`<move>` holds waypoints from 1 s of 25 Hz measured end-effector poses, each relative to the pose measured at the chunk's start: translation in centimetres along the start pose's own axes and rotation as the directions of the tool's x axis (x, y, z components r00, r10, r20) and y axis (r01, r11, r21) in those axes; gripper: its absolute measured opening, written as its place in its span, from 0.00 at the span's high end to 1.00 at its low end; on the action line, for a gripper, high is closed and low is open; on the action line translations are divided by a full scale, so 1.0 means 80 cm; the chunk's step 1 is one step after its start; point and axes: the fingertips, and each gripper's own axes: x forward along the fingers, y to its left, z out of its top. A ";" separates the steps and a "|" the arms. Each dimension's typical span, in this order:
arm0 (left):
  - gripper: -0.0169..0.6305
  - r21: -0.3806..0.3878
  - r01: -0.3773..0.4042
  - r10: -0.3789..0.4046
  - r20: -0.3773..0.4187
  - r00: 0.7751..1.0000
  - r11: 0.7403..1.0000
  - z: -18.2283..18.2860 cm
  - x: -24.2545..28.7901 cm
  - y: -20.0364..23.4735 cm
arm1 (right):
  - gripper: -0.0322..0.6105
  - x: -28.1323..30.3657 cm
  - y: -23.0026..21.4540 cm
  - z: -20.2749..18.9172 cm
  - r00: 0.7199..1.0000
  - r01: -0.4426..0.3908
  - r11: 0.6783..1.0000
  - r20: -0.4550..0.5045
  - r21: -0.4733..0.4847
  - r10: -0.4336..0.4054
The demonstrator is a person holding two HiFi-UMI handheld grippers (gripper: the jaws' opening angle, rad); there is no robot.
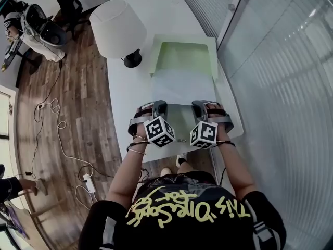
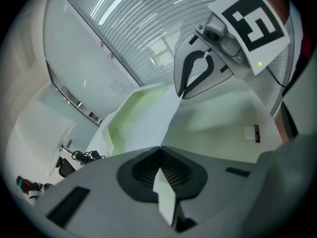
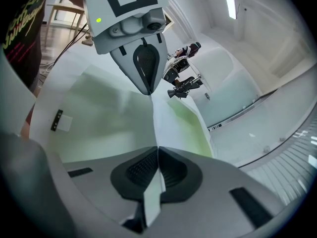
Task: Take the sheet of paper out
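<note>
Both hands are on it now: the left gripper (image 1: pixel 158 106) and the right gripper (image 1: pixel 200 106) sit side by side at the near edge of the sheet of paper (image 1: pixel 179 86). Each has its jaws pressed fully together on that edge, with a thin sliver of paper poking through between the pads in each gripper view. Taking one near corner each looks deliberate, because a floppy sheet pinched at one point would sag and twist, while two grips keep it flat and square. The sheet itself lies lengthwise over the open pale-green folder (image 1: pixel 184 55), which sits along the right edge of the desk (image 1: pixel 125 95) beside the glass wall. The far end of the sheet reaches toward the folder's raised far walls, and the near end is lifted just off the open flap. Both grippers slope downward and point away from the person, so the pull would run straight back toward the desk's near edge, in line with the folder's open side. By my reading the paper is gripped but not yet clear. The risk is one hand leading the other and creasing the sheet against a side wall. The lamp (image 1: pixel 117 27) stands well off toward the desk's left edge, out of the way.
</note>
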 end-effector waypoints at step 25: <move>0.96 -0.001 0.022 -0.022 0.043 0.999 1.000 -0.032 -0.067 -0.059 | 0.94 -0.063 0.077 0.029 0.999 0.021 0.999 -0.031 0.048 -0.020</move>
